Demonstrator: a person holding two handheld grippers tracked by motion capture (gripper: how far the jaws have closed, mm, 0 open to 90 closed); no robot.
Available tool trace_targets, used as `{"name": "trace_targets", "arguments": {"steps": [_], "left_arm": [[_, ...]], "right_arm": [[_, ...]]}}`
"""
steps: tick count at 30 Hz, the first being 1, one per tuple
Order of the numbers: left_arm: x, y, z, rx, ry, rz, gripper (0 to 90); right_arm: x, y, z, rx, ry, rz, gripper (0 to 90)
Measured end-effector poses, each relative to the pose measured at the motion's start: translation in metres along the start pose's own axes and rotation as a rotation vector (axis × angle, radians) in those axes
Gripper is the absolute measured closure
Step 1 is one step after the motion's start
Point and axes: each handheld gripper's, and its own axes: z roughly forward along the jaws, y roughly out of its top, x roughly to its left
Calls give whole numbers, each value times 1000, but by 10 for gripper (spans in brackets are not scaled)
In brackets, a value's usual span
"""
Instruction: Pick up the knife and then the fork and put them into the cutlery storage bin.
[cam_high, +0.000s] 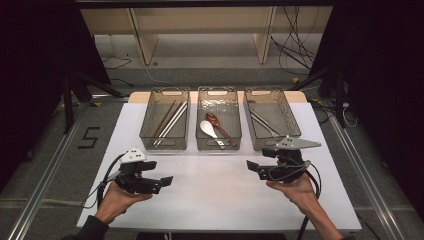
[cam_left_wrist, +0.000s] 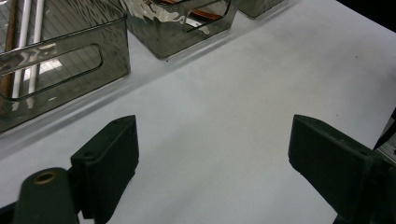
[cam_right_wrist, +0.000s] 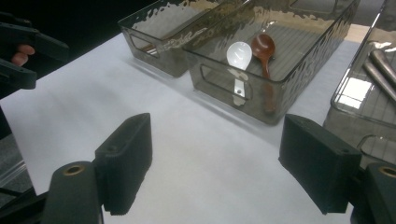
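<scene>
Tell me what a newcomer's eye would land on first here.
Three clear smoky plastic bins stand in a row at the white table's far edge; the middle bin holds a white ceramic spoon beside a reddish-brown wooden spoon. Nearer the camera, the left gripper and right gripper hover over bare tabletop, jaws open and empty.

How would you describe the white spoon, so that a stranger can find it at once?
Three smoky clear bins stand in a row at the far side of the white table. Look in the middle bin: the white spoon lies on the left, beside a brown spoon. It is the pale one of the two.
</scene>
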Motion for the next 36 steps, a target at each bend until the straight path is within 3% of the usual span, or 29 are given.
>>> {"name": "trace_targets", "arguments": {"steps": [16, 36], "left_arm": [[-4, 0, -2, -31, -25, 9, 156], [-6, -2, -5, -63, -37, 9, 157]], "right_arm": [[7, -27, -17, -65, -13, 9, 255], [12, -38, -19, -60, -26, 2, 237]]}}
